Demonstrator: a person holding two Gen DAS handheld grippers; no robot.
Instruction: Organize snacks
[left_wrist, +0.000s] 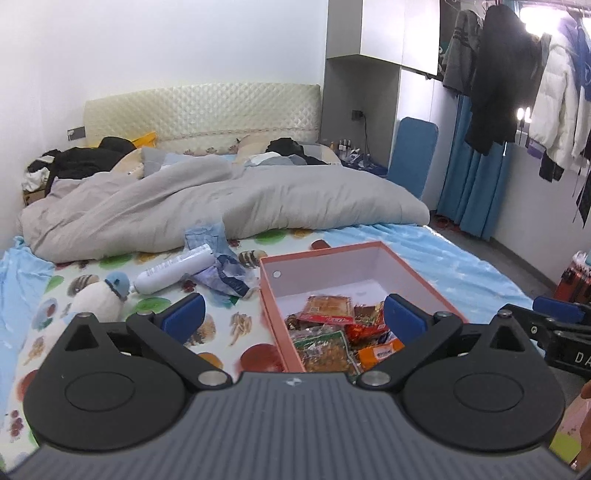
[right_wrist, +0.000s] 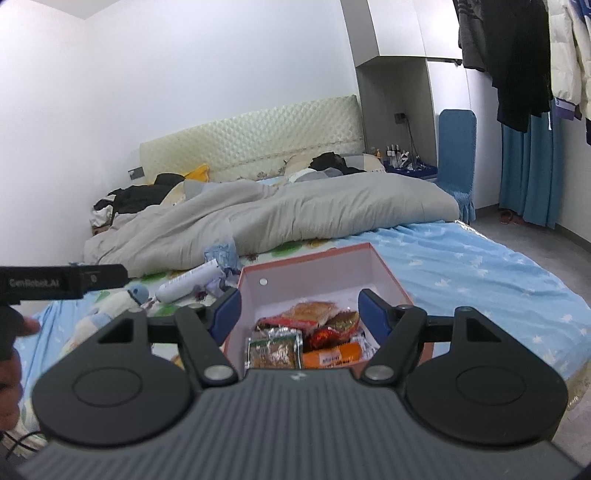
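Snacks in the pink box on the bed

Snack packets (left_wrist: 332, 332) lie heaped in the near end of the pink box (left_wrist: 410, 271), which sits open on the bed (left_wrist: 461, 254). Above the box, the left gripper (left_wrist: 294, 316) hangs with jaws spread wide and empty; the right gripper (right_wrist: 300, 309) does likewise. Left of the box lie a white bottle (left_wrist: 173, 270), crumpled blue wrappers (left_wrist: 225, 271) and a plush toy (left_wrist: 103, 297). Beyond the box sprawls a grey duvet (left_wrist: 221, 195).
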